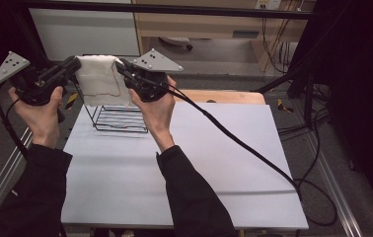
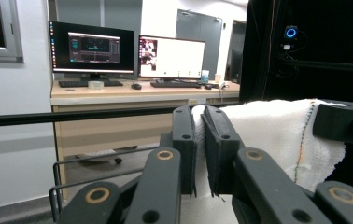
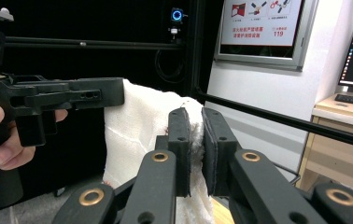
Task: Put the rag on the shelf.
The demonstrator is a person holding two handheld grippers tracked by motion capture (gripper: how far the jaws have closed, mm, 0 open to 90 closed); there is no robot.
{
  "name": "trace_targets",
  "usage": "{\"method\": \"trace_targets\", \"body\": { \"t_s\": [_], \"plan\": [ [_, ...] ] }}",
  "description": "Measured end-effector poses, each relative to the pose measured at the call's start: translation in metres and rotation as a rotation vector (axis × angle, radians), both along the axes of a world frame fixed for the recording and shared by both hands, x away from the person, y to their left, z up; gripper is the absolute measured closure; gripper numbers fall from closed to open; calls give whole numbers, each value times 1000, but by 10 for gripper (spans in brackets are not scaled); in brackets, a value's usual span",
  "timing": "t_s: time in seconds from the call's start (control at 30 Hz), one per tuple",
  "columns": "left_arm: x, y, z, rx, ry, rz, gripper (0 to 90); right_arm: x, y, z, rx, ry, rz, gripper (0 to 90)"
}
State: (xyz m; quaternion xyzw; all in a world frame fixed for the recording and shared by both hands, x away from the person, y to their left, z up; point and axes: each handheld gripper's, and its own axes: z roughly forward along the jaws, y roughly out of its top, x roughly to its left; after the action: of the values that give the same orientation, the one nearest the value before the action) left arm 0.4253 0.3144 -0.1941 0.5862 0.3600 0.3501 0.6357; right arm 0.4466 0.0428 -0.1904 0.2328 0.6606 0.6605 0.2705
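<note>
A white towel [image 1: 99, 80] hangs spread in the air above the far left of the table, held by its two top corners. My left gripper [image 1: 76, 65] is shut on its left corner and my right gripper [image 1: 119, 67] is shut on its right corner. In the left gripper view my left gripper [image 2: 200, 140] pinches the towel [image 2: 277, 135] between both pads, with coloured stitching along its edge. Towel cloth [image 3: 139, 135] is likewise pressed between the pads of my right gripper [image 3: 195, 140] in the right gripper view, where the other gripper and a hand show at left.
A black wire rack [image 1: 120, 118] stands on the white table [image 1: 214, 163] just below the towel. A cable [image 1: 234, 138] trails from the right gripper across the table to the right. A desk with monitors [image 2: 128, 51] lies beyond the table.
</note>
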Motion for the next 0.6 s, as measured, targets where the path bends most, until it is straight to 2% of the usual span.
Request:
{"method": "trace_targets", "body": {
  "t_s": [0.6],
  "plan": [
    [19,9,15,-24,-29,25,835,19,13,23,2,-22,-15,834]
  ]
}}
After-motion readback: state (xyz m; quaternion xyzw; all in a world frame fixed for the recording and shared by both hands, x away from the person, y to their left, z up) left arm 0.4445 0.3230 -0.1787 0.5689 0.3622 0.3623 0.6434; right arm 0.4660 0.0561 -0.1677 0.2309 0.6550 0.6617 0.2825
